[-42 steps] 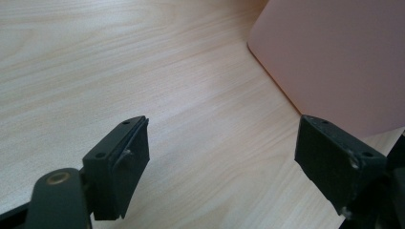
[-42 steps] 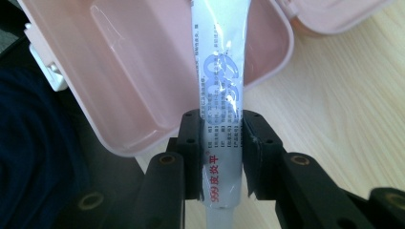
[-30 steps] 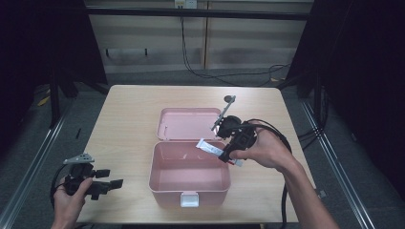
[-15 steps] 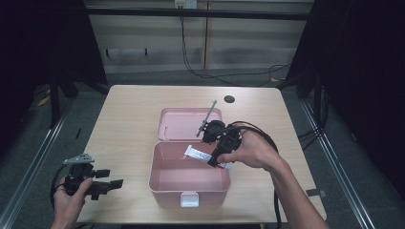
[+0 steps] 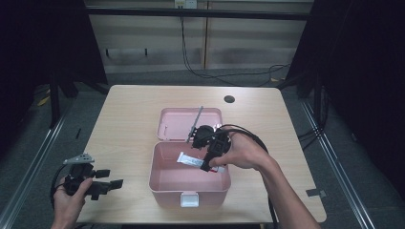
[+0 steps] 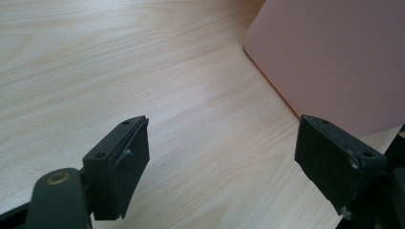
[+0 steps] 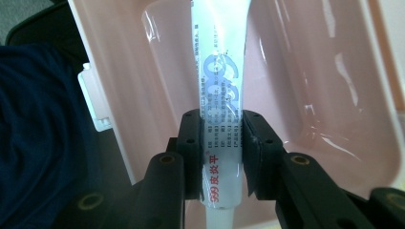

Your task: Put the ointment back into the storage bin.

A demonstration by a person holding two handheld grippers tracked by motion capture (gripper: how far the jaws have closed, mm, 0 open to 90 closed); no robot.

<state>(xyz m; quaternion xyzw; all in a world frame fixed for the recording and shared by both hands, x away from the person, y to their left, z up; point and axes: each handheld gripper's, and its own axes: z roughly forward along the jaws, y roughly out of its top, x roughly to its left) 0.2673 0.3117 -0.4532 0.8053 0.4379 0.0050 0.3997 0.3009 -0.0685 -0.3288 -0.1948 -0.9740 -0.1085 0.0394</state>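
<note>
Your right tongs (image 7: 220, 157) pinch the white tube (image 7: 219, 90), its length running straight ahead of them into the pink box (image 7: 334, 95). Your left tongs (image 6: 234, 167) stand spread.

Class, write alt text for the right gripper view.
The right claw is shut on a white ointment tube with red and blue print, held over the open pink box. The box's white latch shows at left.
</note>
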